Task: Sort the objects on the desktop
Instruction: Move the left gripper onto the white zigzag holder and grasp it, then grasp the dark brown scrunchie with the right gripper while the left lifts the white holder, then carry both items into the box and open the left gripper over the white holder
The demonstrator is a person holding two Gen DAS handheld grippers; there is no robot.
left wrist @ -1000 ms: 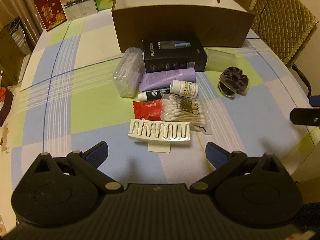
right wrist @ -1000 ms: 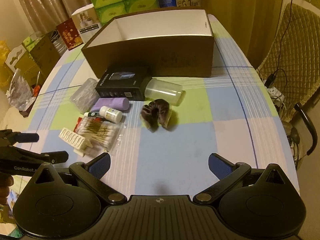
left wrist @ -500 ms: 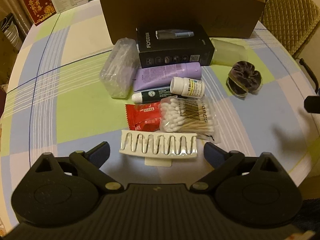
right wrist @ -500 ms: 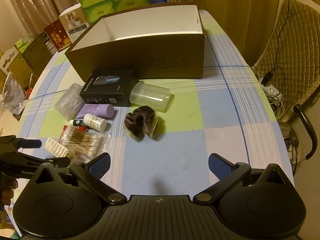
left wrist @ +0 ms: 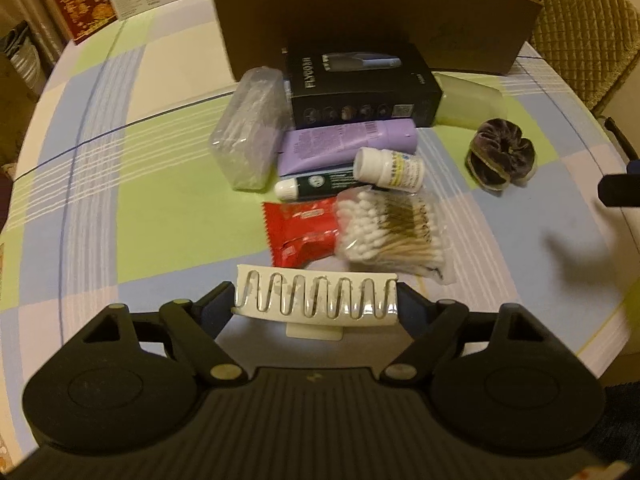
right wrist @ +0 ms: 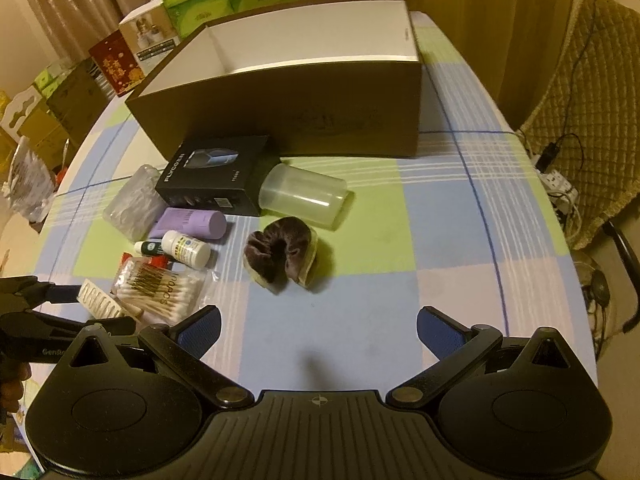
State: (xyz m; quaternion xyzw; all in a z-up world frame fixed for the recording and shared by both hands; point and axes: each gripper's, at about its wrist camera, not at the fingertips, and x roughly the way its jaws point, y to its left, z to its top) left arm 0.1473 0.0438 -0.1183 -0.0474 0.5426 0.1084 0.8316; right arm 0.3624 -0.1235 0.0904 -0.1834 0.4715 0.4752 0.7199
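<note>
Below, left gripper (left wrist: 316, 304), jaws just closing on the short ends of the white blister strip (left wrist: 316, 296) at the near edge of the clutter on the table (left wrist: 120, 200); contact uncertain. Probably light, thin, bendable, best pinched endwise and gently. Right gripper (right wrist: 318, 330) wide open, empty, above bare cloth short of the scrunchie (right wrist: 282, 254)

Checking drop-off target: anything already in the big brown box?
No. In the right wrist view the brown box is open-topped, and the white interior that shows holds nothing; the items still lie on the table.
</note>
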